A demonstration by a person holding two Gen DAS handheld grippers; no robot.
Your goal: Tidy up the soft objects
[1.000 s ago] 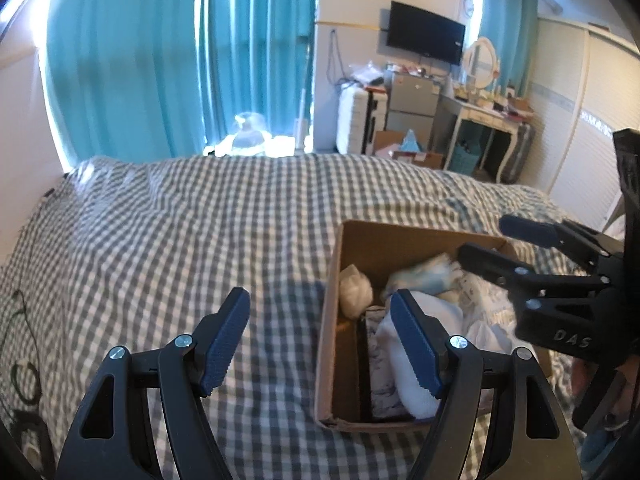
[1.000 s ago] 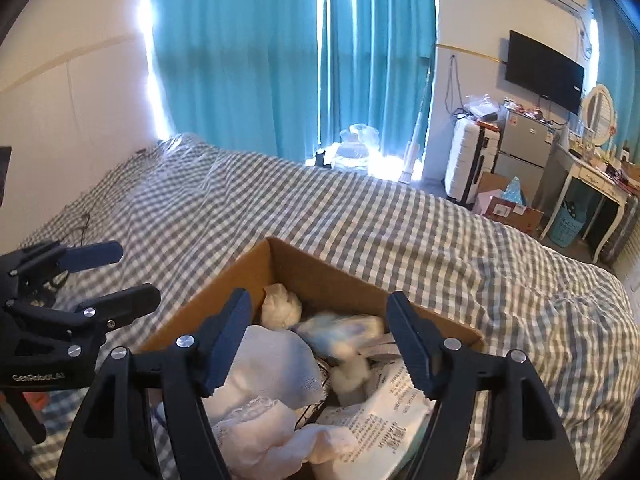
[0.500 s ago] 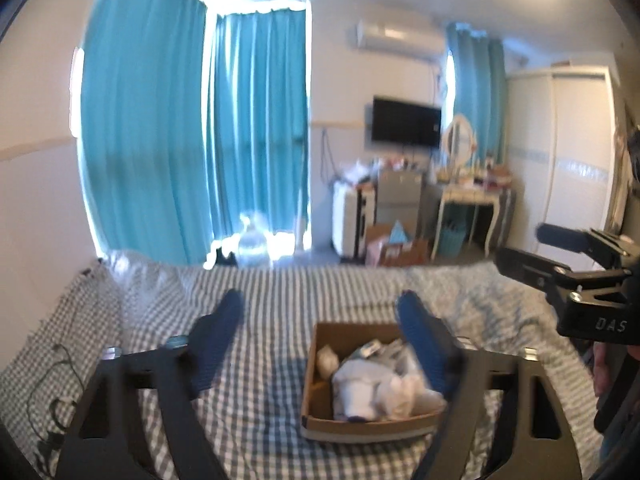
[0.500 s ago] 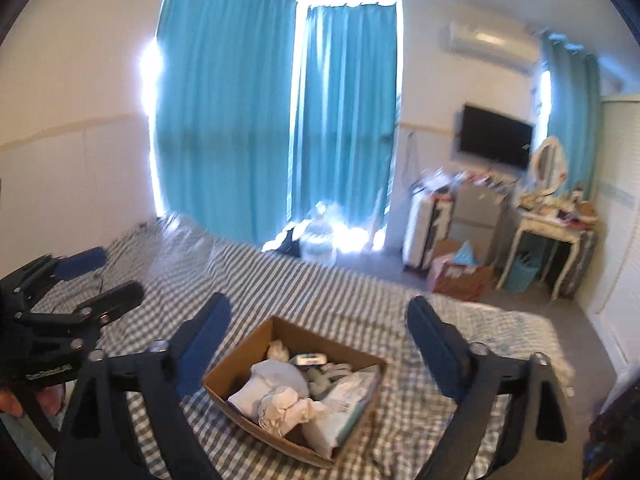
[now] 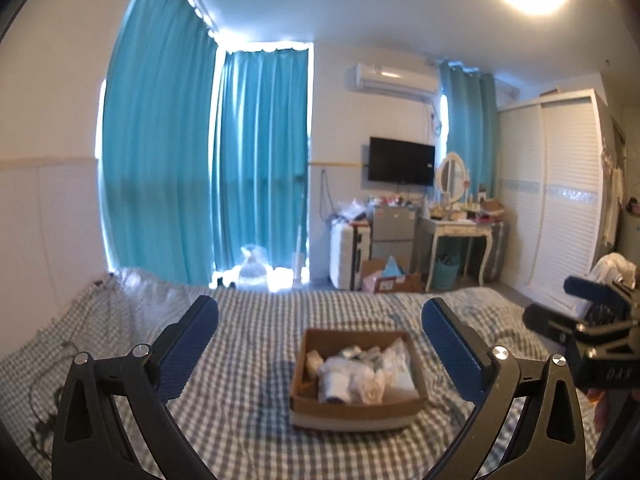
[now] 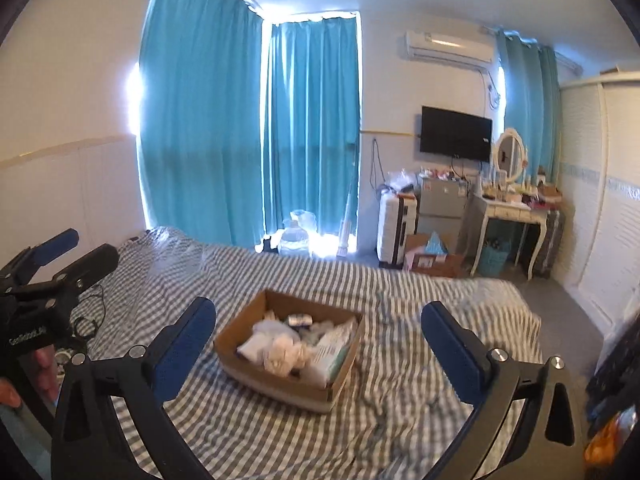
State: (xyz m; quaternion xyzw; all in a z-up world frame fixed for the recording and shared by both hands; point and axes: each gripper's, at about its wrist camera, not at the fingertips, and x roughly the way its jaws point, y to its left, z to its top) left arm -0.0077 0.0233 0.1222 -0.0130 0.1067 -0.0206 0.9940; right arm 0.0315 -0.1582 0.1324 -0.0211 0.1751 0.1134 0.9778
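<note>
A brown cardboard box sits on the grey checked bed. It holds several white and pale soft items, among them cloths and a printed packet. The box also shows in the right wrist view with the soft items inside. My left gripper is open and empty, held well back from the box. My right gripper is open and empty, also well back; it shows at the right edge of the left wrist view.
Teal curtains hang behind the bed. A white suitcase, a small fridge, a dressing table and a floor box stand beyond the bed's far end. A white wardrobe is at right. A cable lies on the bed's left.
Both grippers have pulled far back and up from the box, which now looks small and distant. Both stay open and empty.
</note>
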